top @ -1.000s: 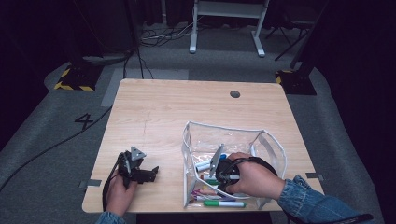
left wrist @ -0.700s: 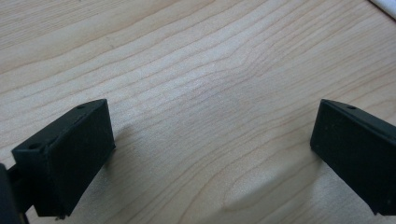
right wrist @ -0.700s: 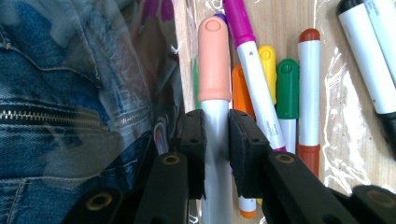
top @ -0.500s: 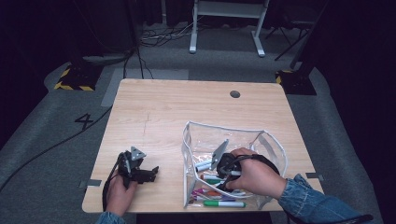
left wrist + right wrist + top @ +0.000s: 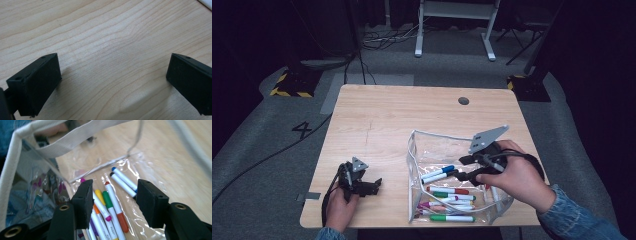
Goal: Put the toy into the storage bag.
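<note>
- High view: The clear pouch (image 5: 439,150) stands open on the wooden table (image 5: 387,120), toward 5 o'clock of the tabletop. The markers (image 5: 447,192) lie loose on its floor, and one green marker (image 5: 452,218) lies at its near edge. The right gripper (image 5: 464,167) hangs above the pouch, at 3 o'clock of the markers. Its jaws have just been opening, and they carry nothing. The left gripper (image 5: 374,185) rests low on the table at 9 o'clock of the pouch, well apart from it.
- Left gripper view: The two black jaws stand wide apart, over bare wood grain (image 5: 112,50), with nothing between them. A white corner (image 5: 206,3) at 1 o'clock is probably the pouch edge, but I cannot tell for sure.
- Right gripper view: The jaws are spread, looking down into the pouch. The markers (image 5: 110,205) lie side by side below them, with two blue-capped ones (image 5: 123,181) a little apart toward 1 o'clock. The white fabric rim (image 5: 62,142) crosses at 11 o'clock.
- Handling, as I judge it: The markers look light, stiff and smooth, so one may roll or slip. It is better to pinch across the middle of the barrel, not on the cap. The pouch wall is soft, thin film and will fold easily. The stitched rim looks like the firmer place to take hold of it.
</note>
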`<move>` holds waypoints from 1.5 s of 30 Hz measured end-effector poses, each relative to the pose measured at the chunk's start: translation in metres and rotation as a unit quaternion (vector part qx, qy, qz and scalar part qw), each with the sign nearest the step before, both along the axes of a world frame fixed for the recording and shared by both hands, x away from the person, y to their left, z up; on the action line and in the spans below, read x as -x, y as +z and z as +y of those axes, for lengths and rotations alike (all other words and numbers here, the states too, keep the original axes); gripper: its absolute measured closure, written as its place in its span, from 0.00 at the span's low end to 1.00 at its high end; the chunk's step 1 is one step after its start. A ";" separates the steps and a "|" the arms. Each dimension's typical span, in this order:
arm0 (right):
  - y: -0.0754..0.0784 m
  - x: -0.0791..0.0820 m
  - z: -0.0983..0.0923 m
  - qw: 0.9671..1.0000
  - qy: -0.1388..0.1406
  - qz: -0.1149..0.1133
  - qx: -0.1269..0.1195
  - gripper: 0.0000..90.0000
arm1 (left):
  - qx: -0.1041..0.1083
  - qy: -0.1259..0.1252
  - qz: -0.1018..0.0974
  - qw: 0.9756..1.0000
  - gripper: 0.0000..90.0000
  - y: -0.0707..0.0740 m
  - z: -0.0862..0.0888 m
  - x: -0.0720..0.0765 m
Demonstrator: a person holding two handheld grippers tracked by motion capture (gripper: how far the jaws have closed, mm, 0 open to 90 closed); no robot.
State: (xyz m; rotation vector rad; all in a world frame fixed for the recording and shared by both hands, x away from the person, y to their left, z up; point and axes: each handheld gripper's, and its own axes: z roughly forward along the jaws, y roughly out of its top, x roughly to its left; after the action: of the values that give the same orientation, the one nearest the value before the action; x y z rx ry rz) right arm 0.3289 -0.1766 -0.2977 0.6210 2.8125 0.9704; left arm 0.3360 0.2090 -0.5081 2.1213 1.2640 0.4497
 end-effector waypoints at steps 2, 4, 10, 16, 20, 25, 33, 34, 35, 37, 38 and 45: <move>0.005 -0.001 -0.012 1.000 -0.018 -0.004 -0.010 0.53 | 0.000 0.000 0.000 1.000 0.00 0.000 0.000 0.000; 0.010 -0.001 -0.025 0.999 -0.041 -0.012 -0.017 0.52 | -0.001 0.000 -0.001 1.000 0.00 0.000 0.000 0.000; 0.020 -0.005 -0.065 0.995 -0.095 -0.026 -0.033 0.53 | 0.000 0.000 0.000 1.000 0.00 0.000 0.000 0.000; 0.024 -0.007 -0.099 0.985 -0.160 -0.032 -0.056 0.55 | 0.000 0.000 0.000 1.000 0.00 0.000 0.000 0.000; 0.025 -0.003 -0.118 0.977 -0.197 -0.037 -0.069 0.56 | 0.000 0.000 0.000 1.000 0.00 0.000 0.000 0.000; 0.022 -0.001 -0.138 0.970 -0.228 -0.040 -0.068 0.57 | 0.000 0.000 0.000 1.000 0.00 0.000 0.000 0.000; -0.012 -0.008 -0.162 0.962 -0.268 -0.017 -0.046 0.57 | -0.001 0.000 0.000 1.000 0.00 0.000 0.000 0.000; -0.020 -0.010 -0.163 0.962 -0.269 -0.011 -0.042 0.57 | 0.000 0.000 0.000 1.000 0.00 0.000 0.000 0.000; -0.027 -0.011 -0.163 0.962 -0.270 -0.002 -0.039 0.57 | -0.001 0.000 -0.001 1.000 0.00 0.000 0.000 0.000; -0.049 -0.012 -0.161 0.963 -0.268 0.016 -0.034 0.56 | 0.000 0.000 -0.001 1.000 0.00 0.000 0.000 0.000; -0.049 -0.012 -0.161 0.963 -0.268 0.016 -0.034 0.56 | 0.000 0.000 -0.001 1.000 0.00 0.000 0.000 0.000; -0.098 -0.012 -0.150 0.965 -0.256 0.058 -0.012 0.57 | 0.000 0.000 0.001 1.000 0.00 0.000 0.000 0.000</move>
State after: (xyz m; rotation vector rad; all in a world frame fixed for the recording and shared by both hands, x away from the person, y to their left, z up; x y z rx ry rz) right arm 0.3406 -0.3266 -0.3962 1.3583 2.5148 0.8811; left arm 0.3360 0.2089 -0.5080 2.1217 1.2650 0.4477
